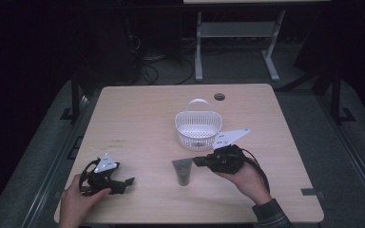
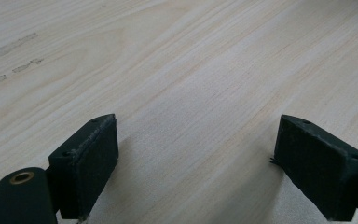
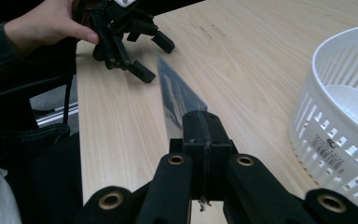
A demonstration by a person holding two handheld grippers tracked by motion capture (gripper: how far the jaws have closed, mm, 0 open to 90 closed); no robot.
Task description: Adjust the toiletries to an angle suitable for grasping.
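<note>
Right gripper point(image 1: 197, 161) points left, level, jaws clamped on grey tube point(image 1: 182, 171) at its flat end, just in front of white basket point(image 1: 197, 129). Tube's long axis runs toward the person, cap nearest. Left gripper point(image 1: 123, 183) rests on table point(image 1: 138, 114), jaws spread, nothing between.

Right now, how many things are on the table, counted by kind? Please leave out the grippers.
White basket: 1
Dark tube, pinched at one end by the right gripper: 1
Total: 2
</note>
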